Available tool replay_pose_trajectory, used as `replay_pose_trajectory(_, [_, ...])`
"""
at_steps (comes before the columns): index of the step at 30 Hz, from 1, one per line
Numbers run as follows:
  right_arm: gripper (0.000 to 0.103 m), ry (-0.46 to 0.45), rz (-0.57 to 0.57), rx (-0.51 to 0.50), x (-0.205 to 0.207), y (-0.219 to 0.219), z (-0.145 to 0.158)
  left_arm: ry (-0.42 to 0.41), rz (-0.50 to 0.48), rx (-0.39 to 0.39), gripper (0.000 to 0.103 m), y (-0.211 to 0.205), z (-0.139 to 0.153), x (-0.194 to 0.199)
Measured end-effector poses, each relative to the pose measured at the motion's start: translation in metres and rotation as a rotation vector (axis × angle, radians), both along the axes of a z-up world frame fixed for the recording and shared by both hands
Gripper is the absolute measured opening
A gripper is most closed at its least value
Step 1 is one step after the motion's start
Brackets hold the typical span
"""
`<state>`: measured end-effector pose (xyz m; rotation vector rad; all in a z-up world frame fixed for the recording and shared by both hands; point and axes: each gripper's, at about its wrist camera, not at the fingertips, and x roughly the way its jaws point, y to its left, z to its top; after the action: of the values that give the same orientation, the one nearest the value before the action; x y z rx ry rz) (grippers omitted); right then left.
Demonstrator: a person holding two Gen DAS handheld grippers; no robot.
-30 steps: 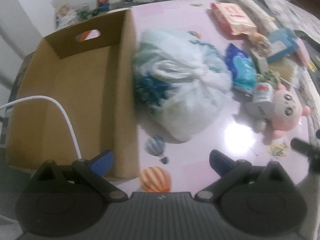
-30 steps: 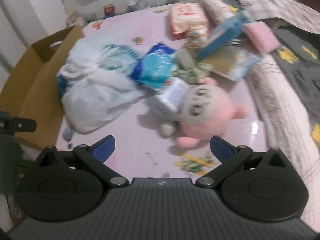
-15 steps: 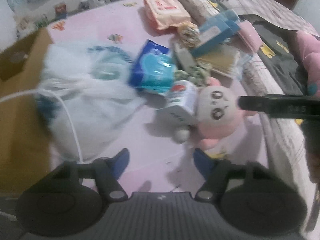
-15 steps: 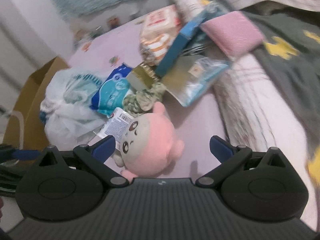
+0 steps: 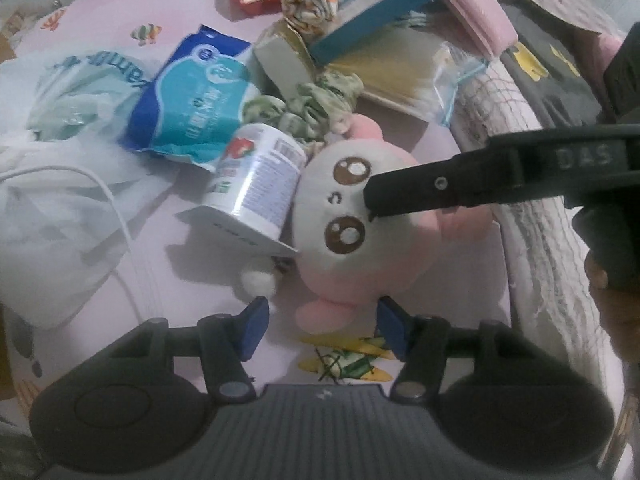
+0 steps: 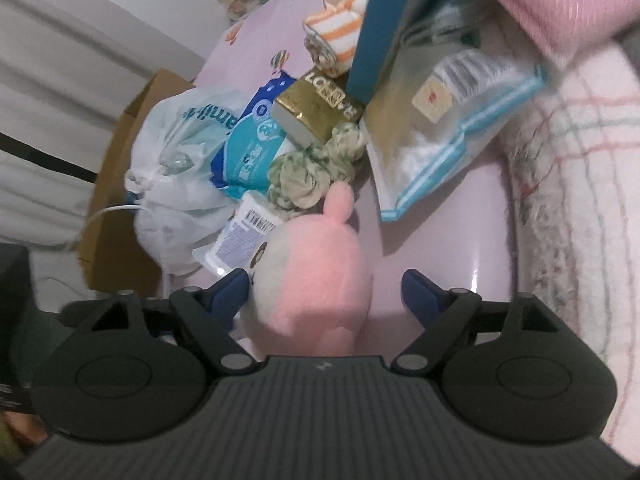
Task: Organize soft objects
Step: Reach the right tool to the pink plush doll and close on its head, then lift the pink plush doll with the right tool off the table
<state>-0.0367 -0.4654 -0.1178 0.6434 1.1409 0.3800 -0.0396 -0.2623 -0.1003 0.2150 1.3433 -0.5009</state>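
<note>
On the pink table (image 5: 168, 216), the pink plush toy (image 6: 316, 276) is straddled by the right gripper (image 6: 326, 294), its closing jaws not yet pressing, while its face is seen only past the half-closed, empty left gripper (image 5: 320, 326).

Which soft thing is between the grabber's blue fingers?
The pink plush toy. It sits between the right gripper's fingers, while the green scrunchie and striped cloth roll lie farther back.
</note>
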Motion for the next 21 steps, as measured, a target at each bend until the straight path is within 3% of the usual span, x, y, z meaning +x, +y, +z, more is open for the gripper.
replay_pose_trajectory(4, [0.083, 0.031, 0.013, 0.082, 0.001, -0.006, -0.007, 0.002, -0.024, -0.002, 0.064, -0.008, -0.007, 0.000])
replay_pose_trajectory(8, [0.070, 0.076, 0.031, 0.140, 0.002, -0.003, -0.016, 0.010, -0.034, -0.024, 0.064, -0.021, -0.008, 0.002])
replay_pose_trajectory(15, [0.067, 0.071, 0.072, 0.098, -0.002, -0.010, 0.000, 0.047, -0.059, -0.076, 0.073, -0.042, 0.001, -0.013])
replay_pose_trajectory(19, [0.069, 0.105, 0.194, 0.110, 0.001, -0.025, 0.006, 0.099, -0.111, -0.142, 0.072, -0.054, 0.004, -0.033])
replay_pose_trajectory(21, [0.072, 0.099, 0.228, 0.054, 0.008, -0.031, 0.012, 0.102, -0.156, -0.151, 0.072, -0.064, 0.007, -0.043])
